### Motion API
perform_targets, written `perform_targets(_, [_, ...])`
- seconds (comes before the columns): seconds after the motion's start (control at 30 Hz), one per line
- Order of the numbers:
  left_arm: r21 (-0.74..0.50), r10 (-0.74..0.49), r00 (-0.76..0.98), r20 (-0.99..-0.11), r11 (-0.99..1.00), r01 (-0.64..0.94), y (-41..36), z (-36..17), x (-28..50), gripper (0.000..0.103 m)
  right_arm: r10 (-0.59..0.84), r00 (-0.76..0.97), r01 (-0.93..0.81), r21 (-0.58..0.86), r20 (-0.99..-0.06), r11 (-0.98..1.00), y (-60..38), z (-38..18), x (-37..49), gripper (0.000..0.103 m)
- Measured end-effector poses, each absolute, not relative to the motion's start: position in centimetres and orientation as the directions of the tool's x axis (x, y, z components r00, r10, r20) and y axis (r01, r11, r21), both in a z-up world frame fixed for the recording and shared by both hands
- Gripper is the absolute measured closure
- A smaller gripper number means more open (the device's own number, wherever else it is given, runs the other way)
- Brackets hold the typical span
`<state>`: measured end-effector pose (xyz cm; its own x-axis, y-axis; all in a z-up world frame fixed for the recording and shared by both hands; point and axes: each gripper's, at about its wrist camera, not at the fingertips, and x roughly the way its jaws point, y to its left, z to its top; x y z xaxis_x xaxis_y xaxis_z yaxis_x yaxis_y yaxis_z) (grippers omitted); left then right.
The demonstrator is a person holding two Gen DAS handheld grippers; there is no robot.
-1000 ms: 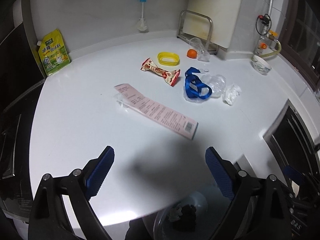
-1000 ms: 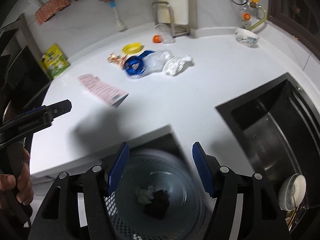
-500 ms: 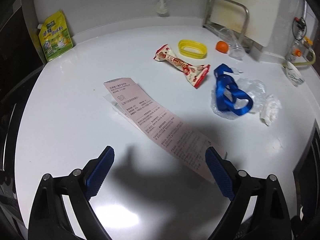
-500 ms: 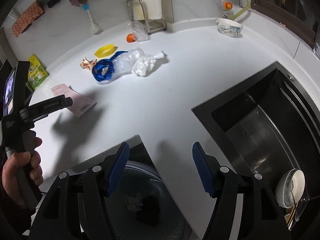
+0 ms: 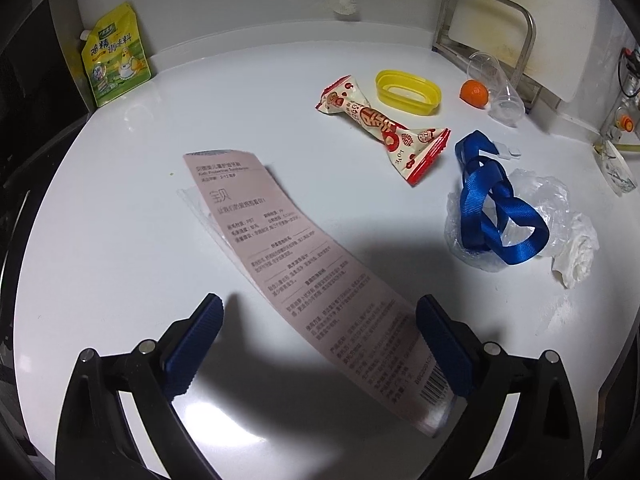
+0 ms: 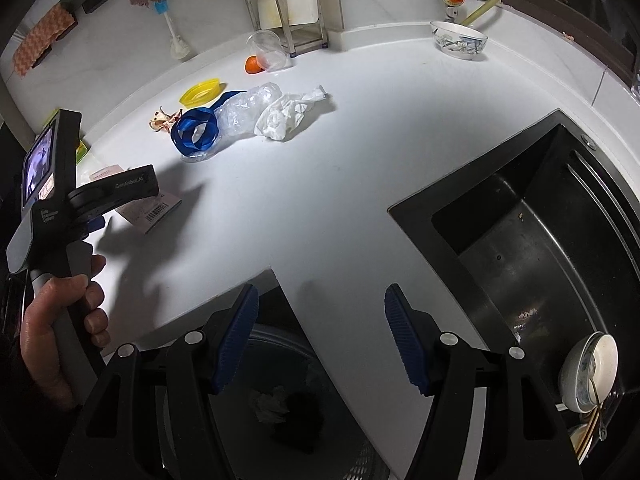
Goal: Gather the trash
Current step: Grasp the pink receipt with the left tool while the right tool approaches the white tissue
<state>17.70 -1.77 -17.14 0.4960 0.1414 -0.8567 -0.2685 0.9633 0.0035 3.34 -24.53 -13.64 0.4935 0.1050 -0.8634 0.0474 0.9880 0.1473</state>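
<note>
A long pink printed paper strip lies on the white counter, its near end between the open jaws of my left gripper, apart from both pads. Behind it lie a red-and-cream candy wrapper, a blue ribbon on clear crumpled plastic, and a white tissue wad. My right gripper is open and empty above a trash bin that holds some scraps. The right wrist view also shows the ribbon, tissue and paper strip.
A yellow lid, an orange, a clear cup and a metal rack sit at the back. A green pouch leans far left. A black sink with dishes lies right; a bowl stands behind.
My left gripper has moved forward over the counter until the pink paper strip's near end lies between its jaws. My right gripper has drifted up and back from over the bin.
</note>
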Motion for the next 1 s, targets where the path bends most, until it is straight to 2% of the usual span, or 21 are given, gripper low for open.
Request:
perform_targets(0.1, [0.035, 0.156, 0.497, -0.854, 0.969, -0.244, -2.2, -17.3, 18.0, 0.011, 0.103, 0.498, 0.049, 0.146, -0.861, 0.988, -24.5, -13.6, 3.6, 0.04])
perform_targets(0.23, [0.025, 0.133, 0.522, -0.842, 0.977, -0.21, -2.3, -16.9, 18.2, 0.037, 0.102, 0.502, 0.058, 0.151, -0.859, 0.987, -24.6, -13.4, 4.1, 0.04])
perform_targets(0.3, [0.026, 0.12, 0.526, -0.842, 0.983, -0.182, -2.3, -16.7, 18.3, 0.046, 0.103, 0.504, 0.063, 0.155, -0.858, 0.986, -24.7, -13.4, 4.5, 0.04])
perform_targets(0.4, [0.022, 0.093, 0.527, -0.845, 0.99, -0.139, -2.2, -16.6, 18.4, 0.051, 0.105, 0.507, 0.065, 0.159, -0.856, 0.985, -24.6, -13.3, 5.1, 0.04])
perform_targets(0.57, [0.033, 0.06, 0.547, -0.835, 0.998, -0.058, -1.9, -15.9, 18.2, 0.072, 0.111, 0.516, 0.064, 0.168, -0.849, 0.984, -24.1, -13.3, 6.8, 0.04])
perform_targets(0.67, [0.042, 0.043, 0.553, -0.832, 0.999, -0.014, -1.5, -15.5, 18.3, 0.078, 0.113, 0.524, 0.066, 0.173, -0.844, 0.983, -23.6, -13.3, 8.2, 0.04])
perform_targets(1.0, [0.018, -0.032, 0.554, -0.832, 0.996, 0.085, -0.1, -14.7, 18.9, 0.087, 0.113, 0.555, 0.101, 0.202, -0.824, 0.974, -22.6, -13.4, 14.3, 0.04])
